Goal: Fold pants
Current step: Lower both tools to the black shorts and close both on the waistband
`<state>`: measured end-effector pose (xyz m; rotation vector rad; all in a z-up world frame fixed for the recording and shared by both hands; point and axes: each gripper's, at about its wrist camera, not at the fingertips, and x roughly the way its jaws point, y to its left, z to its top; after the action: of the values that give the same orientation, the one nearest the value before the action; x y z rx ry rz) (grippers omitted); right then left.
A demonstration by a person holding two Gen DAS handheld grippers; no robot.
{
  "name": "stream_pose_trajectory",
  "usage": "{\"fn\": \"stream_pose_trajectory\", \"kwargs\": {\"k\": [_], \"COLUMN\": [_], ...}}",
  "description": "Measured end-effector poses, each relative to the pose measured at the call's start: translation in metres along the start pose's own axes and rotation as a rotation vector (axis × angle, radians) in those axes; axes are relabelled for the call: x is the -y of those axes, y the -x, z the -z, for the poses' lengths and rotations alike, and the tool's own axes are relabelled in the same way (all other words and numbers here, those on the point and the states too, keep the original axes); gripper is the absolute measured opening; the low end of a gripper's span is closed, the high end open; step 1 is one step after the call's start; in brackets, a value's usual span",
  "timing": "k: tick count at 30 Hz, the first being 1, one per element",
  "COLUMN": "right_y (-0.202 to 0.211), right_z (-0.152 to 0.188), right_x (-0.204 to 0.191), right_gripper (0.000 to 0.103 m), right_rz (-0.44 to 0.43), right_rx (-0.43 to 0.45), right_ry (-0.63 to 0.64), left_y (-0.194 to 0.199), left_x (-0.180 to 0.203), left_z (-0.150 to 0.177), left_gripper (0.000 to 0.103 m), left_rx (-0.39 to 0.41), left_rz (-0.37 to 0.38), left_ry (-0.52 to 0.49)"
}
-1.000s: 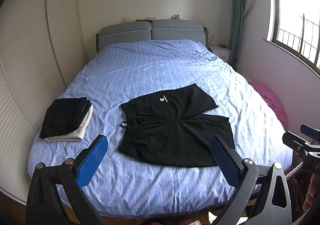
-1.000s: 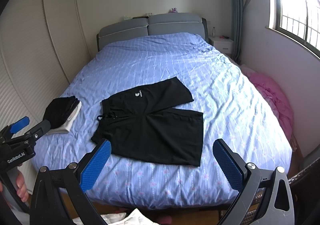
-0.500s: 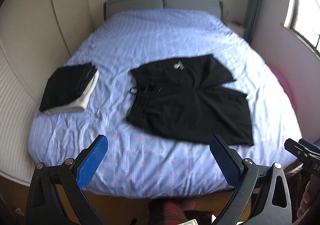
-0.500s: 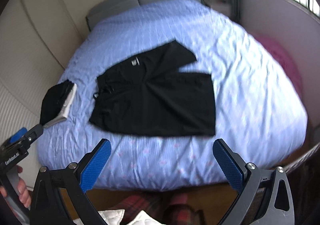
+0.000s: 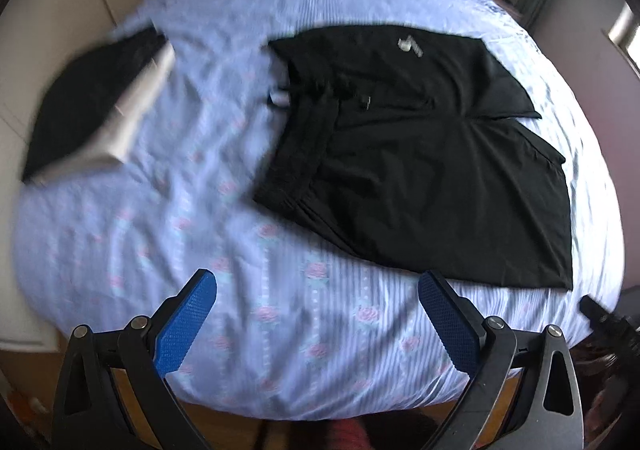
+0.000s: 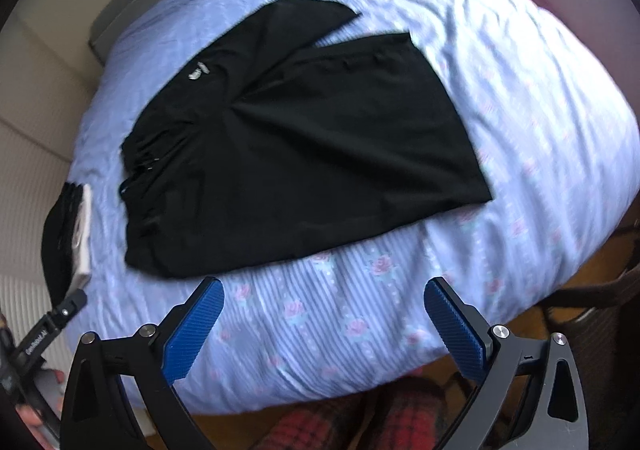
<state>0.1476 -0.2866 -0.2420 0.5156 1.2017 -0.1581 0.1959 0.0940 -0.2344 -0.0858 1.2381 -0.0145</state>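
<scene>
Black shorts (image 5: 420, 154) (image 6: 300, 154) lie spread flat on the blue striped bed sheet (image 5: 200, 250) (image 6: 520, 90), waistband to the left, both legs to the right, a small white logo on the far leg. My left gripper (image 5: 316, 282) hangs open above the sheet's near edge, just short of the shorts' near hem, with nothing between its blue pads. My right gripper (image 6: 324, 286) also hovers over the near edge, below the near leg; its jaws are closing slightly but stand wide with nothing between them.
A folded pile of black and white clothes (image 5: 92, 102) (image 6: 66, 234) sits at the bed's left side. Pale cabinet doors (image 6: 28, 122) stand left of the bed. A person's legs in red plaid (image 6: 360, 426) press against the bed's foot. A dark basket (image 6: 592, 310) stands at right.
Both grippers have dropped toward the bed and tipped downward; the shorts now fill much more of both views. The right wrist has rolled, tilting its view. The shorts have not moved.
</scene>
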Motion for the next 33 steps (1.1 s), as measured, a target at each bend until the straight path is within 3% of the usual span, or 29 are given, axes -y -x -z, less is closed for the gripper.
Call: {"fn": "stream_pose_trajectory", "kwargs": {"k": [4,9,17,20,24,26,28,29,31,32,33], "right_y": [-0.039,-0.08,-0.112,-0.118,-0.12,-0.123,-0.124,-0.124,-0.124,-0.123,-0.121], "right_z": [0.005,0.005,-0.005,-0.01,-0.022,-0.028,-0.039,-0.047,-0.058,-0.064,-0.07], "right_x": [0.008,0.021,0.039,0.044,0.053,0.058,0.06,0.061,0.065,0.066,0.066], "right_gripper": [0.095,0.085,0.085,0.085,0.085,0.081,0.075,0.071,0.047,0.04,0.024], "right_rz": [0.007,-0.023,-0.091,-0.116,-0.13,-0.126,-0.11,-0.094,-0.054,-0.047,-0.052], "right_rx": [-0.019,-0.065,-0.039,-0.032,0.01,0.023,0.04,0.053,0.058,0.06,0.06], "right_ry": [-0.042,-0.116,-0.176,-0.204,-0.212,-0.219,-0.224,-0.221,-0.217,-0.215,-0.208], "left_y": [-0.044,-0.087,-0.128,-0.137,-0.145,-0.144,-0.142,-0.14,-0.138,-0.137,-0.136], "left_x": [-0.004,-0.002,0.002,0.007,0.013,0.018,0.025,0.025,0.03,0.034,0.038], "left_z": [-0.004,-0.006,-0.009,-0.012,-0.022,-0.026,-0.03,-0.031,-0.034,-0.037,-0.039], "left_gripper": [0.101,0.101,0.099,0.099,0.098,0.093,0.076,0.072,0.055,0.051,0.038], "left_rx": [-0.052,-0.08,-0.114,-0.092,-0.073,-0.068,-0.069,-0.072,-0.082,-0.089,-0.091], "left_rz": [0.051,0.09,0.147,0.146,0.145,0.138,0.132,0.127,0.123,0.115,0.104], "left_ry": [0.029,0.027,0.027,0.013,0.068,0.072,0.07,0.066,0.047,0.03,0.017]}}
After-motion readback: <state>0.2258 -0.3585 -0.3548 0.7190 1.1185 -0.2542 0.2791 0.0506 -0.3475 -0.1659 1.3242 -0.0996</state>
